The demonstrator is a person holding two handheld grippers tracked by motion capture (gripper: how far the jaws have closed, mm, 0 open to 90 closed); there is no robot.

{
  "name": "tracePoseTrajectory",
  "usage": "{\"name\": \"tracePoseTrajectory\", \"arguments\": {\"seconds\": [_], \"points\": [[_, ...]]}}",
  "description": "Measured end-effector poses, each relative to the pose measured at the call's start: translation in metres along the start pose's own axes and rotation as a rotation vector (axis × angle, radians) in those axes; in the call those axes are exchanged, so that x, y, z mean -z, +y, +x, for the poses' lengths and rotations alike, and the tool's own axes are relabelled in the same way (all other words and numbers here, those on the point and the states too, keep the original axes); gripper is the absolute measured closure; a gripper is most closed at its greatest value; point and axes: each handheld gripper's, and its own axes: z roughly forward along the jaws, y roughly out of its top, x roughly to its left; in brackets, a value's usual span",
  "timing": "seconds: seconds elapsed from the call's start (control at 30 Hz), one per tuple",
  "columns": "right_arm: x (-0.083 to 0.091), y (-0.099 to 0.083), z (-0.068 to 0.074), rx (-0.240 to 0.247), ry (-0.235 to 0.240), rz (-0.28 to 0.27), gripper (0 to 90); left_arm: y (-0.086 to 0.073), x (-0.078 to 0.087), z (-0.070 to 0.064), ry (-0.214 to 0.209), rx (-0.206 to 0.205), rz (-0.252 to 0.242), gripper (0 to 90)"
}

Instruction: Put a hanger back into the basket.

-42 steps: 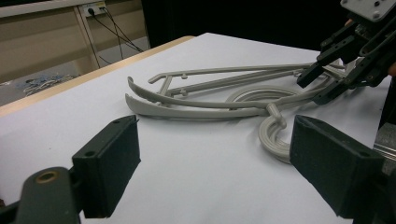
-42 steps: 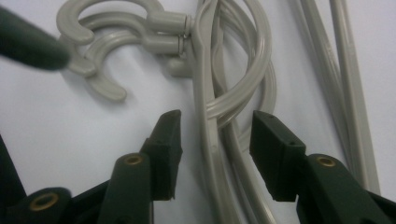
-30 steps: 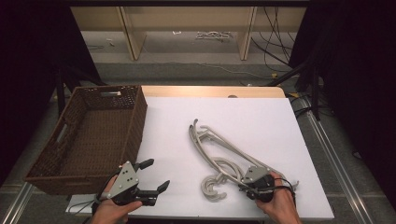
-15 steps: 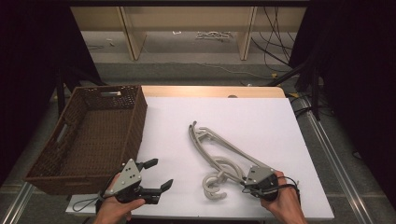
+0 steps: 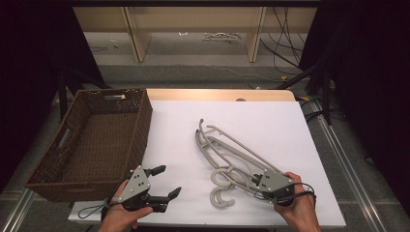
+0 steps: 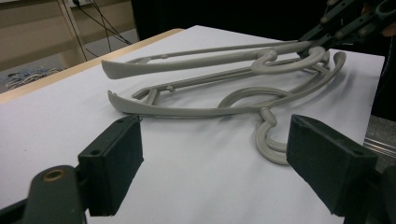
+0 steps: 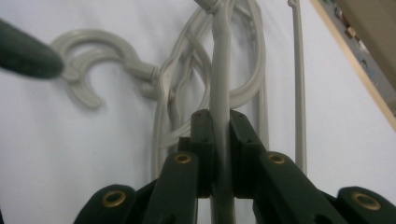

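**Right gripper is pinching a grey hanger**

Grey plastic hangers (image 5: 227, 152) are lying in a tangled pile on the white table (image 5: 270, 121). The pile is sitting a little toward 5 o'clock from the middle of the table. Their hooks (image 5: 221, 198) are curling toward 6 o'clock, and their long arms are pointing toward 11 o'clock.

The right gripper (image 5: 258, 180) is sitting at about 5 o'clock on the table, with a hand (image 5: 300, 208) holding it. Its jaws are squeezing tight on the arm of one hanger (image 7: 220, 112), and that arm is lifting up off the table at the gripper's end.

The left gripper (image 5: 167, 181) is waiting at about 7 o'clock, near the table's front edge. Its jaws are standing wide apart and holding nothing. It is pointing toward the hangers but staying apart from them.

A brown woven basket (image 5: 140, 125) is sitting at 9 o'clock, just beside the left gripper.
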Motion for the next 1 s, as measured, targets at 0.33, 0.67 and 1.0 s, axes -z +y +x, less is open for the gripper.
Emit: {"name": "tracePoseTrajectory", "arguments": {"seconds": [0.33,0.67,1.0], "points": [[-0.005,0.015,0.016,0.075,0.097,-0.052,82.5,0.006,-0.013,0.001,0.015,-0.085,0.043,21.5],[-0.004,0.022,0.024,0.109,0.128,-0.068,82.5,0.017,-0.06,0.001,0.021,-0.339,0.178,26.6],[-0.004,0.029,0.029,0.199,0.154,-0.081,82.5,0.022,-0.08,-0.011,-0.076,-0.497,0.253,34.5]]}}
